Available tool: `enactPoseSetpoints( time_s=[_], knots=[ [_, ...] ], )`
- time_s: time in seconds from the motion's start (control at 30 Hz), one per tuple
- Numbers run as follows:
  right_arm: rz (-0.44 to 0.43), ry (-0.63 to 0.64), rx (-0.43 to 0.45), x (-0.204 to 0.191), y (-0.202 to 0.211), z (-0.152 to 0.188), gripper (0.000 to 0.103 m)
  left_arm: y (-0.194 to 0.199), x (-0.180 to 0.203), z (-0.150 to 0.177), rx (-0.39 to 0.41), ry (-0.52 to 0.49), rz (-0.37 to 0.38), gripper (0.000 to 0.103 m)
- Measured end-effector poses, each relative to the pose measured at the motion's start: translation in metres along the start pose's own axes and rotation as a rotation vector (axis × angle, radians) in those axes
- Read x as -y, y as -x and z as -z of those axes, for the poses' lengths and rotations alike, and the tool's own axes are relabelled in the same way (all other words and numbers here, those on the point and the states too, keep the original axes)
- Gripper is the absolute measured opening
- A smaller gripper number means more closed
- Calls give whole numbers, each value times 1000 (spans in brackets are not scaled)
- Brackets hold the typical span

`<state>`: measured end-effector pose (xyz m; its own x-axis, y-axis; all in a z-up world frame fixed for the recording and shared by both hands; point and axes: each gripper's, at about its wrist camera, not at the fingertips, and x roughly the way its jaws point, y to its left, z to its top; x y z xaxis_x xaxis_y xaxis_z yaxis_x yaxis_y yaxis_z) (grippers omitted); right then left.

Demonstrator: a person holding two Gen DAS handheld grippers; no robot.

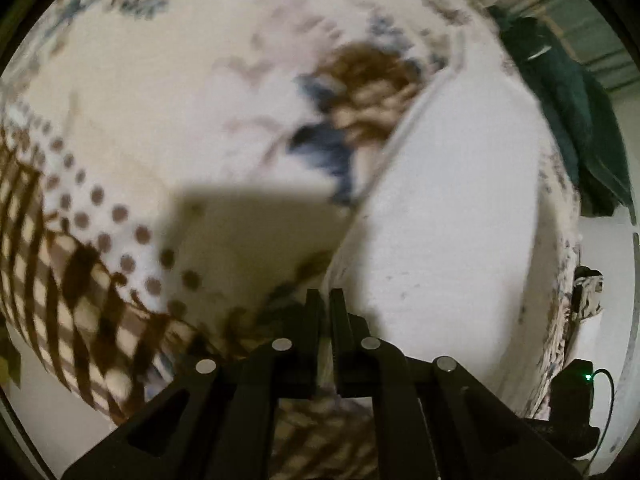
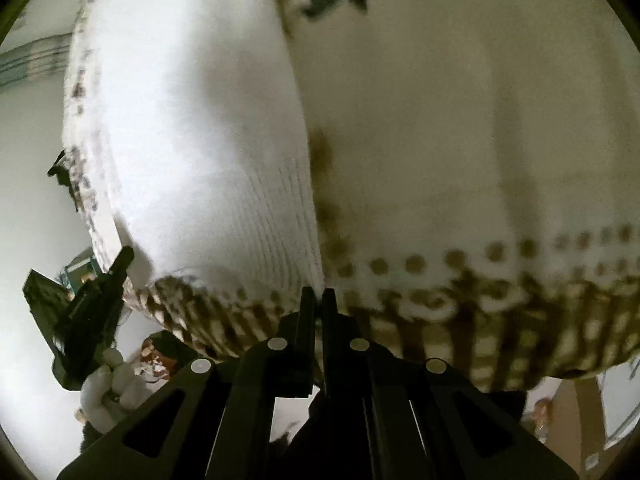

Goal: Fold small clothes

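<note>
A small white garment (image 1: 448, 200) lies on a patterned cream bedcover (image 1: 160, 100). In the left wrist view my left gripper (image 1: 325, 300) is shut on the garment's near edge, with its jaws pressed together. In the right wrist view the same white garment (image 2: 200, 120) shows a ribbed hem, and my right gripper (image 2: 318, 298) is shut on that hem's corner. The left gripper also shows in the right wrist view (image 2: 120, 268) at the garment's other corner. Both views are blurred.
The bedcover has brown dots, a brown checked border (image 2: 480, 332) and blue-brown flower prints (image 1: 360, 100). A dark green cloth (image 1: 568, 112) hangs beyond the bed's far edge. A gloved hand (image 2: 108, 392) holds the left gripper's handle.
</note>
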<state>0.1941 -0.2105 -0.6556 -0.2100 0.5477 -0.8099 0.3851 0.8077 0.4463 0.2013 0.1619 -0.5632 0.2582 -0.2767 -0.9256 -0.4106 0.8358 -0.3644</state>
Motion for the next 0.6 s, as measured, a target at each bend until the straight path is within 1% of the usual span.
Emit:
enactPoseSetpoints(
  time_s=[0.03, 0.07, 0.1, 0.13, 0.17, 0.2, 0.23, 0.27, 0.3, 0.33, 0.4, 0.43, 0.5, 0.53, 0.57, 0.6],
  knots=[
    [-15, 2, -27, -3, -10, -4, 2, -2, -2, -1, -9, 5, 16, 3],
    [-14, 15, -39, -6, -14, -11, 4, -2, -3, -4, -23, 3, 56, 5],
    [6, 30, -31, -9, -13, -14, 4, 0, -1, -6, -32, -5, 75, 6],
    [23, 54, -21, -13, -9, -19, 9, 3, 1, -8, -40, -18, 84, 6],
    [23, 72, -25, -13, -3, -22, 13, 4, 4, -10, -49, -30, 97, 9],
    [12, 76, -26, -11, 3, -24, 19, 5, 6, -12, -58, -42, 97, 19],
    [7, 61, -15, -6, 11, -27, 46, 5, 7, -13, -66, -50, 85, 25],
    [-2, 42, 2, -1, 17, -30, 66, 4, 10, -16, -69, -56, 94, 40],
    [-20, 24, 24, 4, 22, -33, 67, 1, 13, -18, -72, -62, 113, 49],
    [-38, 2, 37, 10, 23, -37, 67, -2, 16, -21, -70, -63, 117, 50],
    [-82, -37, 32, 17, 16, -43, 67, -11, 18, -25, -85, -64, 117, 51],
    [-117, -61, 33, 19, 10, -47, 67, -16, 21, -25, -90, -64, 113, 50],
    [-153, -96, 52, 29, 7, -55, 66, -23, 23, -26, -93, -68, 96, 50],
    [-165, -111, 72, 28, 4, -54, 39, -25, 24, -26, -93, -69, 97, 50],
    [-168, -119, 64, 29, 2, -54, 5, -25, 26, -27, -91, -72, 95, 50],
    [-169, -136, 56, 28, 1, -50, 5, -24, 27, -27, -88, -77, 93, 50]
  ],
)
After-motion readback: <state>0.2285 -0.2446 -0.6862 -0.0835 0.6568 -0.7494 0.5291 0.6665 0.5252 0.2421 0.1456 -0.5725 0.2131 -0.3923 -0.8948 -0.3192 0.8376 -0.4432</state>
